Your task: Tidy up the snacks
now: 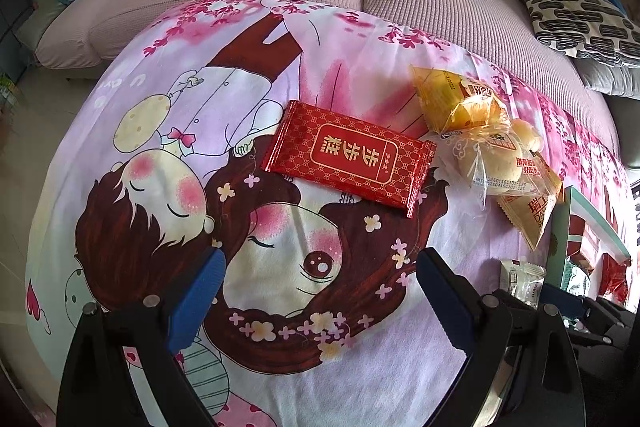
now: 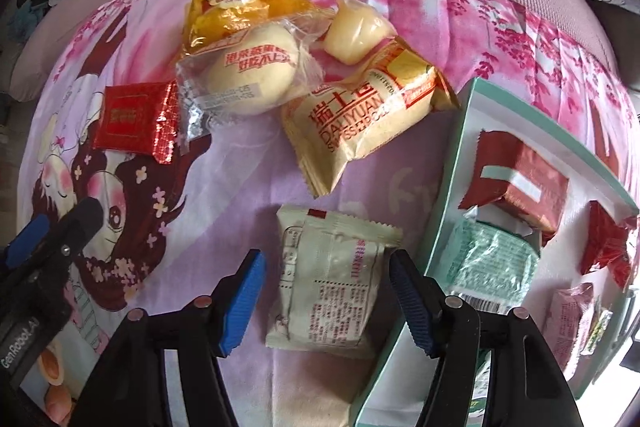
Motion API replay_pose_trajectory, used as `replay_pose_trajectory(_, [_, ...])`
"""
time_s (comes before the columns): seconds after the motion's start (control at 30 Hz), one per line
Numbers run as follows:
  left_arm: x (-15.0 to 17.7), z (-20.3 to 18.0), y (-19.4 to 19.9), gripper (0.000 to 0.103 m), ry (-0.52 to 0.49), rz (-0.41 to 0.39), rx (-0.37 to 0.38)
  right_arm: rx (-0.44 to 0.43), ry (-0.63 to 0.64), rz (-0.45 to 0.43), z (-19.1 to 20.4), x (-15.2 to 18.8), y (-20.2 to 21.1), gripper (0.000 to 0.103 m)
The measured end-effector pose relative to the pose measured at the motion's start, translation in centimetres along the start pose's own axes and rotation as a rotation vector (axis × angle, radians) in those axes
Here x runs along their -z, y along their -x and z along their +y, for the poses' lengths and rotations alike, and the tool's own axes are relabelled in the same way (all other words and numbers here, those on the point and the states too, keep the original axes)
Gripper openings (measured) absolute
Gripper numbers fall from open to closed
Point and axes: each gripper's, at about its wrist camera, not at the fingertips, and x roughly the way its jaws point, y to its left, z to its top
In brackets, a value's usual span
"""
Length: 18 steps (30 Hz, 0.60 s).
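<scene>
The right gripper (image 2: 326,301) points down over a cream snack packet (image 2: 332,279) lying just left of the teal box (image 2: 448,163); its blue pads stand either side of the packet, apart from it. The left gripper (image 1: 320,291) hangs wide open, empty, above the cartoon cloth (image 1: 132,131). A red wrapped cake (image 1: 350,157) lies further left of the box.

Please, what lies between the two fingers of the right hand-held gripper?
A cream snack packet lies on the printed cloth between the right hand-held gripper's open blue fingers, beside the teal box. The right wrist view shows this.
</scene>
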Motion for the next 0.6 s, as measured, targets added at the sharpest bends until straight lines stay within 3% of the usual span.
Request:
replay_pose_trajectory(0.3, [0.2,-0.1,-0.5,0.096,0.002,0.013,0.012,-0.015,0.009,-0.075,0.4,3.5,0.7,0.066])
replay_pose_trajectory(0.5, [0.2,0.6,-1.4,0.096,0.038,0.052,0.086,-0.065,-0.024,-0.103,0.8,5.4,0.5,0.066])
replay_pose_trajectory(0.6, [-0.2,1.2,-1.9,0.096,0.059,0.063,0.092,-0.047,-0.035,-0.12,0.8,5.7,0.0,0.064])
